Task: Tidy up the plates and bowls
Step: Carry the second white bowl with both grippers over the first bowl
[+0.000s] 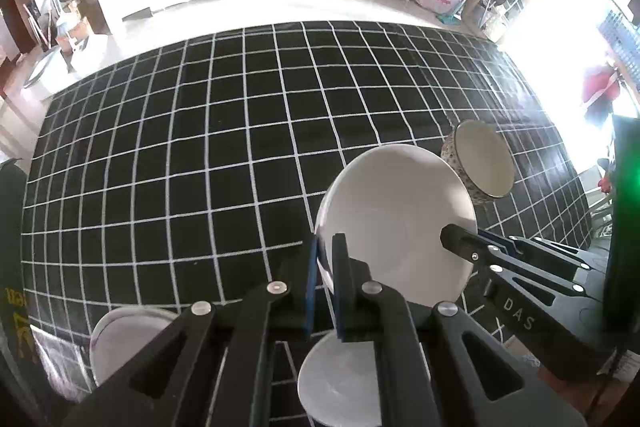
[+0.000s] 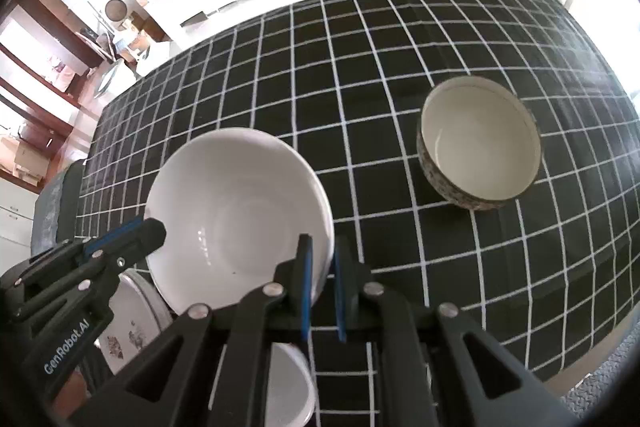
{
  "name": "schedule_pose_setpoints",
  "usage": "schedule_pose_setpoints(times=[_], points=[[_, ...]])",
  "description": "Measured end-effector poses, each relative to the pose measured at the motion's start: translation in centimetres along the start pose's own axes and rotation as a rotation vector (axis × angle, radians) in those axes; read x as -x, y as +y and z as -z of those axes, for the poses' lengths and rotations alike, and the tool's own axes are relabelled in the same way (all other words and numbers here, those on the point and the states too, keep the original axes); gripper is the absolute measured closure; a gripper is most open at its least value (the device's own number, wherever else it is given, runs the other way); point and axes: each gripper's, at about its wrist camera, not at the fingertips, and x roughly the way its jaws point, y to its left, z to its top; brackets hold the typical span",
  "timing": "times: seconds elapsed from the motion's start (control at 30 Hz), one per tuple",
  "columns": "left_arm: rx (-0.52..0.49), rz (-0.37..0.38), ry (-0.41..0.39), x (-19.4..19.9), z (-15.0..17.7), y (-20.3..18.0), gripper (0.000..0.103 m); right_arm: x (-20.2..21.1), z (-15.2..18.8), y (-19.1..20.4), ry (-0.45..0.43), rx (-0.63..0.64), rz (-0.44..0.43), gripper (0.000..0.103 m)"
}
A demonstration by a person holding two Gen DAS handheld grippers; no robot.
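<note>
White bowl (image 2: 240, 215) lower centre above checked worktop (image 2: 400, 67), near rim hidden behind tongs, left tongs (image 1: 326, 267) and right tongs (image 2: 320, 267) both clamped on opposite rims, angled steeply down, patterned bowl (image 2: 480, 147) right, plate (image 2: 132, 327) lower left cut off.

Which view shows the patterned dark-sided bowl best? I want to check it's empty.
The right wrist view: the patterned dark-sided bowl sits whole and unobstructed on the black checked tablecloth, its pale inside bare. The left wrist view shows it small, near the glare, partly behind the held white bowl.

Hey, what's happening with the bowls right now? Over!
Left gripper and right gripper both shut on the big white ceramic bowl. Patterned bowl with cream inside sits apart on the black checked cloth. Nothing blocking.
</note>
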Motion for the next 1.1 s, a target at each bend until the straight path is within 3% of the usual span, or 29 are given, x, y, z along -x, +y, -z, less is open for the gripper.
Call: schedule_pose_setpoints(times=[0.33,0.53,1.1], points=[[0.022,0.001,-0.030,3.8,3.4,-1.1,0.098,3.0,2.5,2.0,-0.031,0.044,0.011,0.090],[0.033,0.005,-0.009,5.0,6.7,0.4,0.098,2.6,4.9,2.0,-0.005,0.049,0.012,0.090],[0.069,-0.002,0.073,2.3,11.8,1.1,0.098,-0.3,9.3,2.4,0.071,0.065,0.063,0.090]])
